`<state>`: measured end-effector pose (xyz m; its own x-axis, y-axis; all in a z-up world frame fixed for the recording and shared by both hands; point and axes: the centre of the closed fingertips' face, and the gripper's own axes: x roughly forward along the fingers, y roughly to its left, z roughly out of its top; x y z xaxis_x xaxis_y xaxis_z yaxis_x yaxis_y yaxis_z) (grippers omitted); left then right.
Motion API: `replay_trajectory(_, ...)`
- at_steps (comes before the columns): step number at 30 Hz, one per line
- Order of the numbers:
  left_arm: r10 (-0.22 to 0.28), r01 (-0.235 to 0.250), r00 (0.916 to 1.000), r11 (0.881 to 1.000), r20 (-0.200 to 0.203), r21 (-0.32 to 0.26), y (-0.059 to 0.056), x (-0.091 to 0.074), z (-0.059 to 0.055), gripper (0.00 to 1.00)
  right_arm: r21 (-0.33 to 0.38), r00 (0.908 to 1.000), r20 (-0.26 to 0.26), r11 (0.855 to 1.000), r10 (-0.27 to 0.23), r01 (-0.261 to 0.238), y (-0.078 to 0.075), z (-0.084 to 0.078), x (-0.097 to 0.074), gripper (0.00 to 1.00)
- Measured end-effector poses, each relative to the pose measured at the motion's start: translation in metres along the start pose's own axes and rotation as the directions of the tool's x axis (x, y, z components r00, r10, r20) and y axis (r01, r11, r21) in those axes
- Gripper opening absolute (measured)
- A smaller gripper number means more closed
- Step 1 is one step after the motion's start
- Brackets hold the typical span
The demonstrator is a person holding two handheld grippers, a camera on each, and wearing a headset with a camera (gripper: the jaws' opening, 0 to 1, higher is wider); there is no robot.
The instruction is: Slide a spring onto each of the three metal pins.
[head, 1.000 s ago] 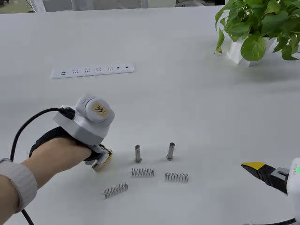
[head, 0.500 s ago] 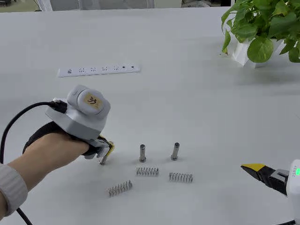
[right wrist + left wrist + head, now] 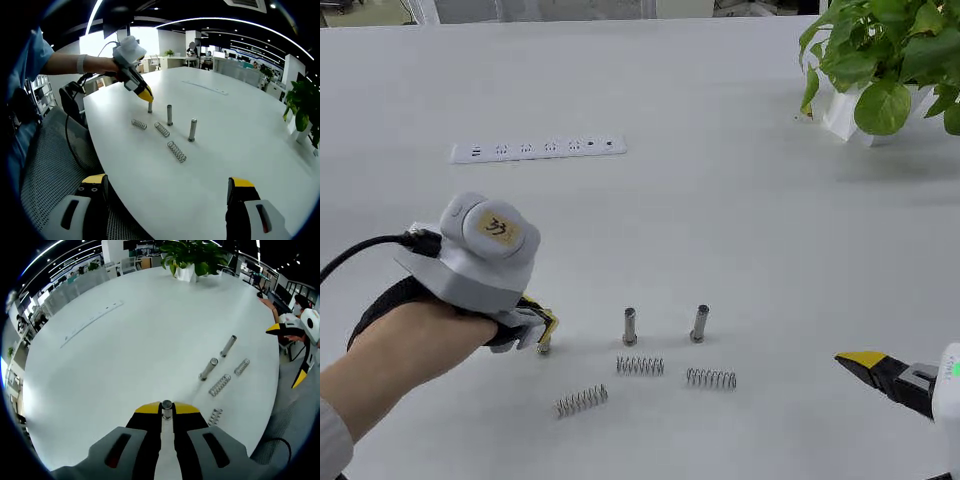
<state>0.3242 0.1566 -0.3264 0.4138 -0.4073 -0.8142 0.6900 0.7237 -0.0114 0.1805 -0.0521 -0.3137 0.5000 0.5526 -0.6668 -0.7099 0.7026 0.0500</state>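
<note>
My left gripper (image 3: 542,332) is shut on a short metal pin (image 3: 544,346), whose foot is at the table top. That pin (image 3: 166,407) stands upright between the yellow tips. To its right stand two more pins (image 3: 630,326) (image 3: 699,323), free and upright. Three springs lie flat in front of them: one on the left (image 3: 581,401), one in the middle (image 3: 640,366), one on the right (image 3: 711,378). My right gripper (image 3: 878,370) hovers at the lower right, well away from the parts. It is open (image 3: 167,186) and holds nothing.
A white power strip (image 3: 538,149) lies further back on the white table (image 3: 720,200). A potted plant (image 3: 885,50) stands at the far right corner. A black cable (image 3: 360,255) trails from the left gripper. The table's near edge (image 3: 130,200) runs close below the springs.
The left gripper has turned the pin from a tilt to upright and lowered it to the table, left of the other two. The right gripper has stayed put; the head camera shifted.
</note>
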Motion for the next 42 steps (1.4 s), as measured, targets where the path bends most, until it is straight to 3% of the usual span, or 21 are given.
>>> replay_trajectory(24, -0.006, 0.006, 1.0000, 0.999, 0.007, 0.038, -0.013, -0.001, -0.001, 0.04, -0.001, 1.0000, -0.002, 1.000, 0.003, -0.003, 0.002, -0.001, -0.001, 0.99)
replay_trajectory(42, 0.000, -0.002, 0.9988, 0.999, 0.050, 0.048, -0.011, 0.001, 0.001, 0.05, -0.002, 1.0000, -0.004, 1.000, 0.007, -0.007, 0.002, -0.001, 0.000, 0.99)
